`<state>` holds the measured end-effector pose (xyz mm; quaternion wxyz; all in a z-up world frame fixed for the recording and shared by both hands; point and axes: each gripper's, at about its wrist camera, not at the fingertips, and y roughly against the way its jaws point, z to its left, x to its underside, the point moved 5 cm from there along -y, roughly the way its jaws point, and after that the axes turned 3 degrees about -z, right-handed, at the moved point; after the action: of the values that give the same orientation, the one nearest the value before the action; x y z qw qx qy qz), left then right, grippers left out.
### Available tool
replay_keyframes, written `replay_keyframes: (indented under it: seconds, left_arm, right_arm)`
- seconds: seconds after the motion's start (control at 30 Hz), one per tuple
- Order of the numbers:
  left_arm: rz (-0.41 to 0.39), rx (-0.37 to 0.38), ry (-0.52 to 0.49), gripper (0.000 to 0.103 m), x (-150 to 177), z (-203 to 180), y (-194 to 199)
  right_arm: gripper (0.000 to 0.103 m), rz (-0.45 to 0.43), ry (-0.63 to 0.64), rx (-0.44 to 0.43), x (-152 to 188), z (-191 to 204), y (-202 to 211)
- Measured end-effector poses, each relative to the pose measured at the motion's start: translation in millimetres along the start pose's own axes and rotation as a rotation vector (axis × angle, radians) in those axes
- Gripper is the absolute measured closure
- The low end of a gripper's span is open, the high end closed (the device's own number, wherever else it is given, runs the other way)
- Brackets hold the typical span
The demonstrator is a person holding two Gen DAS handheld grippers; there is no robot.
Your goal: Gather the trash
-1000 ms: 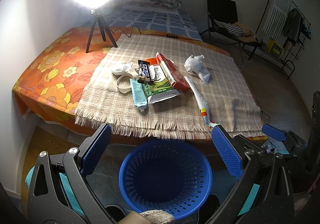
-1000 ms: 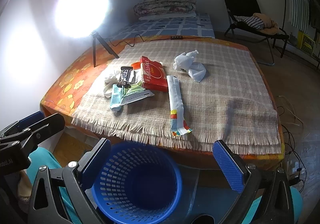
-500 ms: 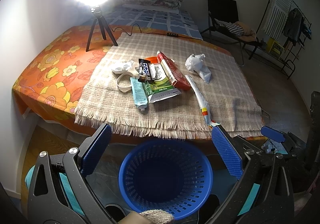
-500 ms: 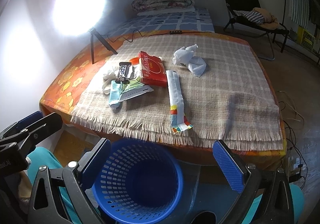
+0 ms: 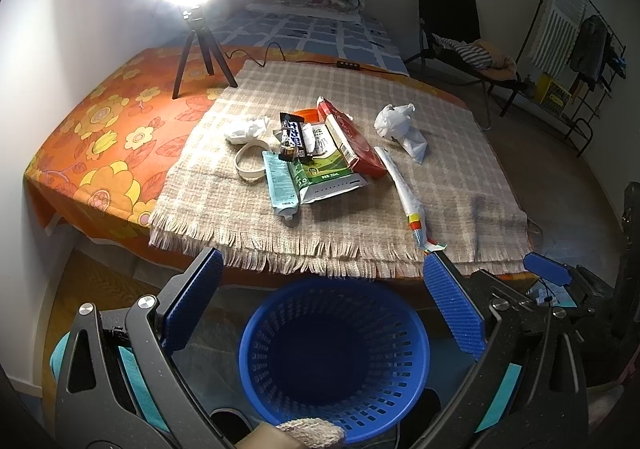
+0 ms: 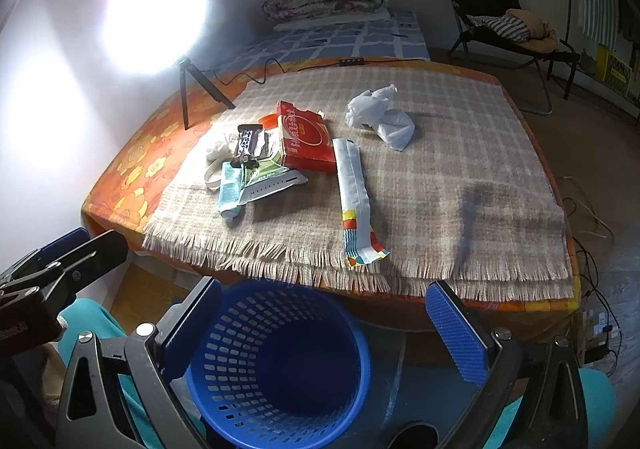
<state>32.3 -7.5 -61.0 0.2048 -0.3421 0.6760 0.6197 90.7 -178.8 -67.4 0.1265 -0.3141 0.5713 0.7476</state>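
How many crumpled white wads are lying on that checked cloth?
2: a white plastic bag at the far right of the checked cloth, and crumpled paper left of the wrapper pile. More may hide beneath.

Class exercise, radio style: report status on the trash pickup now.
Left gripper open, empty. Right gripper open, empty. Blue basket holds nothing visible; wrappers and cartons on the checked cloth. Nothing blocking.
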Motion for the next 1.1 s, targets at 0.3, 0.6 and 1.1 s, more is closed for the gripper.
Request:
replay_keyframes:
  seconds: [0.3,0.6,1.1]
  left_arm:
    - [0.009,-0.005,0.013,0.001,11.9,8.7,-5.0]
    - [0.066,-0.011,0.051,0.001,-7.4,41.6,-31.4]
    - [0.113,-0.044,0.081,0.002,-61.5,96.4,-105.9]
  right_arm:
    - [0.000,-0.065,-0.004,-0.001,-6.0,-6.8,-4.3]
    - [0.000,-0.022,0.016,-0.008,-19.5,-15.5,-25.1]
    - [0.018,0.081,-0.035,-0.079,-55.9,-40.1,-97.6]
